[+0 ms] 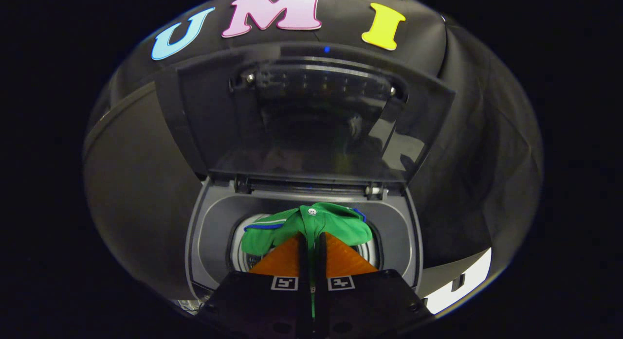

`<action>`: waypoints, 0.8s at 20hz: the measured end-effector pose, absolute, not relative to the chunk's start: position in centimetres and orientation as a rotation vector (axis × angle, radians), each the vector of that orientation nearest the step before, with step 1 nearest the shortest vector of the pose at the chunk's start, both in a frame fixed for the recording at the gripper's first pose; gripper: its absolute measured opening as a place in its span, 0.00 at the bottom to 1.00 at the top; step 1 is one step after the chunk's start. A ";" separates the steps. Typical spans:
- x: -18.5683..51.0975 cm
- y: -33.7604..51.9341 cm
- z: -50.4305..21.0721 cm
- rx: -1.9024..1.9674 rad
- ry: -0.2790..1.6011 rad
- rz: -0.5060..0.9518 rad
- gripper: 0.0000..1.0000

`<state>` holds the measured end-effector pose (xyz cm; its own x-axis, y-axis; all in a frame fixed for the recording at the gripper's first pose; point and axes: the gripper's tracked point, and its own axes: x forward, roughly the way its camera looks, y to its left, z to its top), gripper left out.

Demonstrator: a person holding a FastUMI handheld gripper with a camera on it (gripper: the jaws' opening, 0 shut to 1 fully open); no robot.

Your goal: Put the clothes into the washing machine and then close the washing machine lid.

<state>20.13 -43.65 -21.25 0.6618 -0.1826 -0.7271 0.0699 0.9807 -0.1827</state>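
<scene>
Gripper [311,238] clamped on a green shirt [311,224], held over the washer's drum [243,254].
Both orange fingers [284,258] pinch the cloth between them, with the shirt bunched just ahead of the tips, above the round opening. The lid [311,115] stands upright beyond, hinged at the washer's [214,232] back edge.

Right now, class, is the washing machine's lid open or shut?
Open. The lid stands raised behind the drum opening, above which the gripper holds the green garment.
</scene>
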 end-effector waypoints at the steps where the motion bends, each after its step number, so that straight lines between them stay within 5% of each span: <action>1: 20.3 -43.8 -22.4 -0.147 0.847 -0.139 0.07; 16: 20.7 -43.5 -32.0 -0.149 0.961 -0.081 0.07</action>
